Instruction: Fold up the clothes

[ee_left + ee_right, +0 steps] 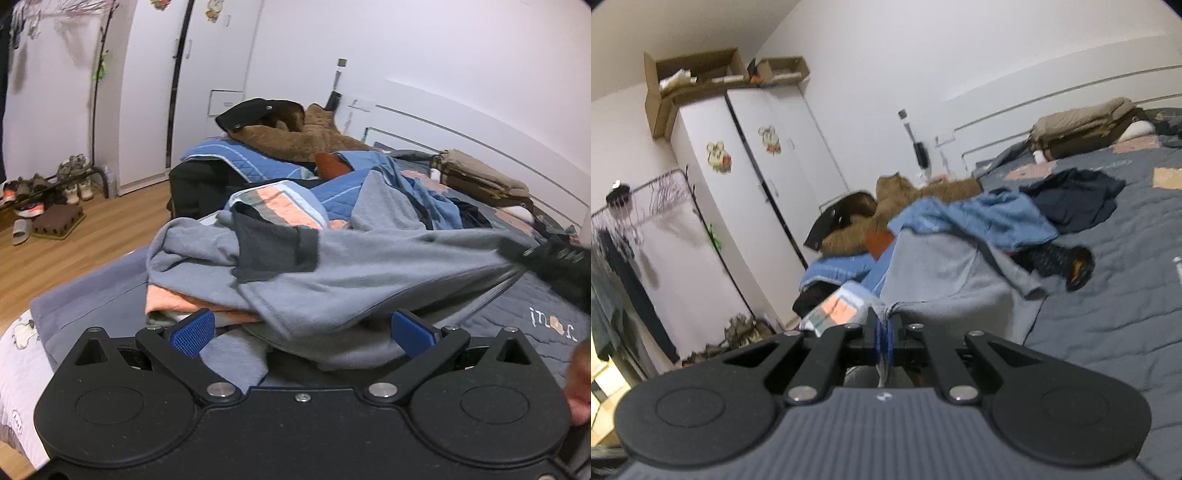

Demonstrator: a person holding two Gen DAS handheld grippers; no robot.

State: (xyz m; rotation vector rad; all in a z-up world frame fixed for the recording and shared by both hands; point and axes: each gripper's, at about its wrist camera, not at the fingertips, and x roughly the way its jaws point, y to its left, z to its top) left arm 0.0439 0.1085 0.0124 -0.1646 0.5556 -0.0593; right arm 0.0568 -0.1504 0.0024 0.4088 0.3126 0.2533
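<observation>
Left gripper (303, 332): jaws wide, holding nothing, set low before grey top (369, 266), probably to catch a free edge. Top heaped on bed (535, 295), 1 end drawn taut rightward. Right gripper (882, 332): closed on top's hem (886, 308), lifting it for spreading. Left view alone shows peach cloth (177, 306) beneath; right view alone shows the pinch, plus dark garment (1075, 199) beyond.

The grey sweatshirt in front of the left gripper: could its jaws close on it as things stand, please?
Probably yes. The left gripper is open, and the grey sweatshirt already drapes between its jaws with nothing in front; the right gripper holds another edge.
</observation>
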